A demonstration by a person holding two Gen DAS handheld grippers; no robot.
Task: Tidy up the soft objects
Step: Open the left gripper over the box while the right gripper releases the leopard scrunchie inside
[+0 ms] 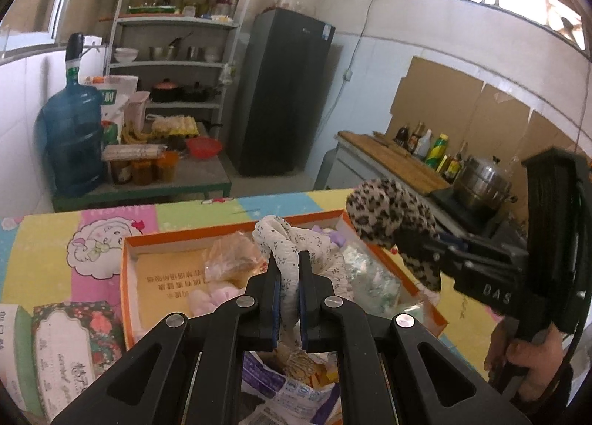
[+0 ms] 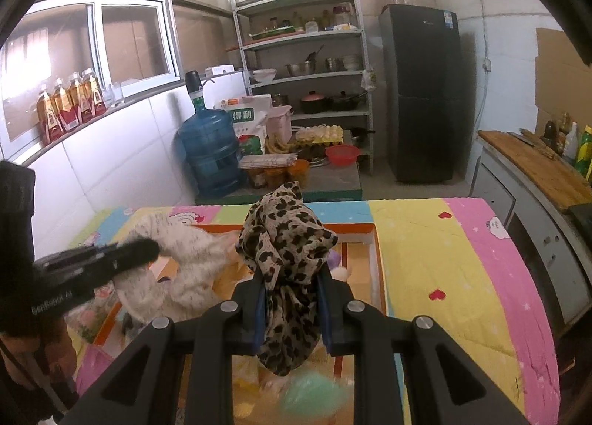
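Observation:
My left gripper [image 1: 289, 262] is shut on a white floral cloth [image 1: 281, 232], which bunches up above the fingertips over an orange-rimmed box [image 1: 236, 229]. My right gripper [image 2: 292, 277] is shut on a leopard-print scarf [image 2: 288, 236], held over the same box [image 2: 378, 258]. In the left wrist view the right gripper [image 1: 403, 240] and the scarf [image 1: 384, 206] hang over the box's right end. In the right wrist view the left gripper [image 2: 148, 249] and the white cloth [image 2: 185, 266] are on the left.
The box holds plastic bags [image 1: 233, 258] and small soft items, and sits on a table with a colourful cartoon cover [image 2: 444, 258]. Floral tissue packs [image 1: 74, 343] lie left of the box. A pot [image 1: 481, 184] stands on a counter to the right; a fridge [image 2: 421, 92] and shelves stand behind.

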